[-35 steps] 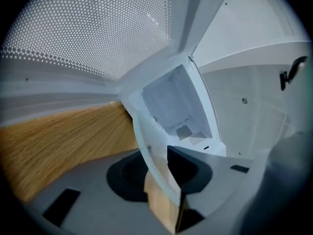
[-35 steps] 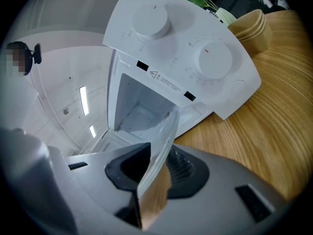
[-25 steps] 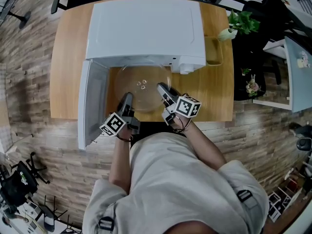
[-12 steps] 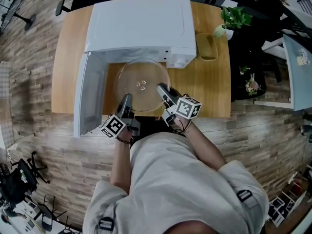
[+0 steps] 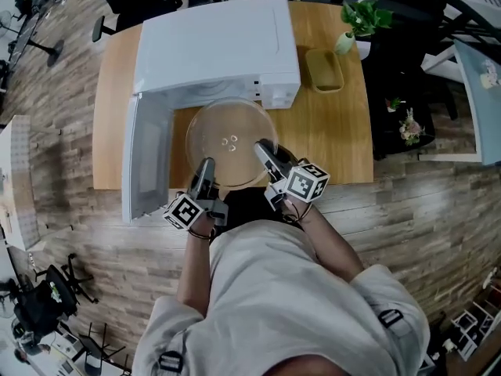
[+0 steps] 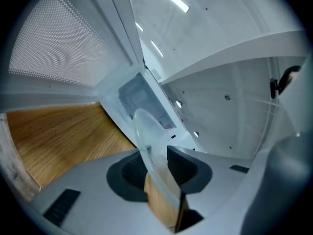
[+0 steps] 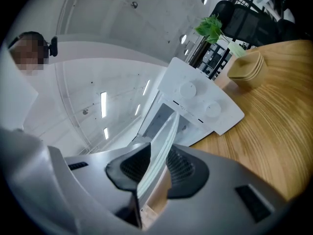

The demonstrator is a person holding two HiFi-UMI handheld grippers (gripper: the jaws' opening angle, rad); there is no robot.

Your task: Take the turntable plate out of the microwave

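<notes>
Head view has the turntable plate (image 5: 231, 143) out in front of the microwave (image 5: 211, 49), at its 6 o'clock, over the table (image 5: 333, 131). Its far rim sits just by the open mouth, and the door (image 5: 149, 159) stands wide at 9 o'clock. We hold the plate by the rim: the left gripper (image 5: 205, 169) bites at the plate's 7 o'clock, the right gripper (image 5: 263, 149) at 4 o'clock. Both gripper views show the fingers (image 6: 185, 166) closed narrow on the thin clear edge, one pad on each face. We judge it to be glass: stiff, fairly heavy, slick and breakable. So the rim is the place to take it, with two grips spread apart for balance, the plate level, and no knock against the table.
</notes>
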